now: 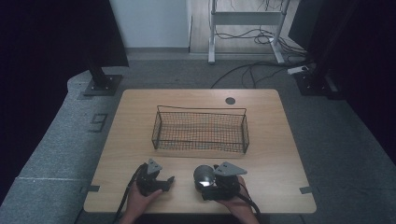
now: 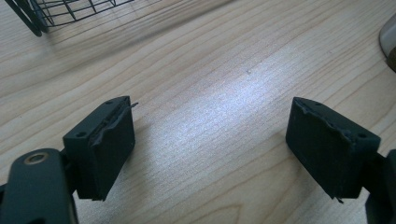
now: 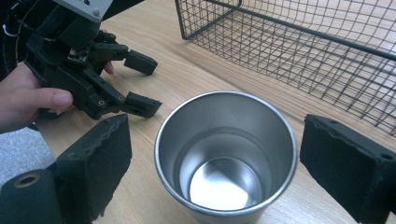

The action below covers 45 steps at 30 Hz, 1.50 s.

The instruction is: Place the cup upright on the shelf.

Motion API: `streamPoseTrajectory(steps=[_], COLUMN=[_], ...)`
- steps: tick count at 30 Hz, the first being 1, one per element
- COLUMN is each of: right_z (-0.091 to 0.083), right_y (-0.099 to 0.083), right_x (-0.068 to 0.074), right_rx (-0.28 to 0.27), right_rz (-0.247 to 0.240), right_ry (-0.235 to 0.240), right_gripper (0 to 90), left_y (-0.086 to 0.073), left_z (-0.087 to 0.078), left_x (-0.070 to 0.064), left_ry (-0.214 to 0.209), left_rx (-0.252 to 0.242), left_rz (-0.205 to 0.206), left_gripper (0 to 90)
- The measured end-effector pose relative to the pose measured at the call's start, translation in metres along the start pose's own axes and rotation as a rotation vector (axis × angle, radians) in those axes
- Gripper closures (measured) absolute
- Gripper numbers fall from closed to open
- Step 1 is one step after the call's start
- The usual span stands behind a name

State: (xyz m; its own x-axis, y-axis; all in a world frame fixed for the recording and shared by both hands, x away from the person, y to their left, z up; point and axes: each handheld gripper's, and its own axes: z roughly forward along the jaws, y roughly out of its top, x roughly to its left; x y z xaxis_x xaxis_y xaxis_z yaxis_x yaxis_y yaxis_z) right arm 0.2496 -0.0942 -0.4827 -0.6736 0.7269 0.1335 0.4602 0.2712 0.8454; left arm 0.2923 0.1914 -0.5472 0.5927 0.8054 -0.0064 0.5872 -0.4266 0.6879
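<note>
One shiny round steel cup (image 3: 226, 156), upright and empty, stands between the spread jaws of the right tool (image 3: 215, 168). One black wire basket (image 1: 201, 129) lies beyond. The left tool (image 2: 210, 154) gapes over bare wooden tabletop (image 2: 210, 79).

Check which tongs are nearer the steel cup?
Right. The right tongs stand open around the steel cup, jaws either side. The left tongs rest open on the table, beside it.
</note>
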Motion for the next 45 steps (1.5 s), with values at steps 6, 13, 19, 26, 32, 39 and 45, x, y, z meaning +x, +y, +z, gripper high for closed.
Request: streamPoseTrajectory(steps=[6, 13, 19, 26, 32, 39, 45], right_z=[0.004, 0.011, 0.023, 0.036, 0.04, 0.04, 0.04], right_y=[0.0, -0.002, -0.005, -0.007, -0.012, -0.014, -0.014], right_x=[0.004, 0.006, 0.01, 0.009, 0.008, 0.007, 0.007], right_rx=[0.015, 0.033, 0.056, 0.085, 0.08, 0.069, 0.062], right_rz=[-0.004, -0.017, -0.041, -0.042, -0.053, -0.068, -0.075], right_ry=[-0.016, -0.037, -0.074, -0.078, -0.115, -0.124, -0.122], right_gripper=[3.9, 2.0, 0.6, 2.2, 10.5, 12.8, 13.0], left_y=[0.0, 0.0, 0.0, 0.0, 0.0, 0.0, 0.0], left_z=[0.0, 0.0, 0.0, 0.0, 0.0, 0.0, 0.0], left_x=[0.0, 0.0, 0.0, 0.0, 0.0, 0.0, 0.0], left_ry=[0.0, -0.001, 0.0, 0.0, 0.0, 0.0, 0.0], left_rx=[0.0, 0.0, 0.0, 0.0, 0.001, 0.0, 0.0], left_rz=[0.0, 0.0, 0.0, 0.0, 0.0, -0.001, 0.0], left_gripper=[15.5, 15.5, 15.5, 15.5, 15.5, 15.5, 15.5])
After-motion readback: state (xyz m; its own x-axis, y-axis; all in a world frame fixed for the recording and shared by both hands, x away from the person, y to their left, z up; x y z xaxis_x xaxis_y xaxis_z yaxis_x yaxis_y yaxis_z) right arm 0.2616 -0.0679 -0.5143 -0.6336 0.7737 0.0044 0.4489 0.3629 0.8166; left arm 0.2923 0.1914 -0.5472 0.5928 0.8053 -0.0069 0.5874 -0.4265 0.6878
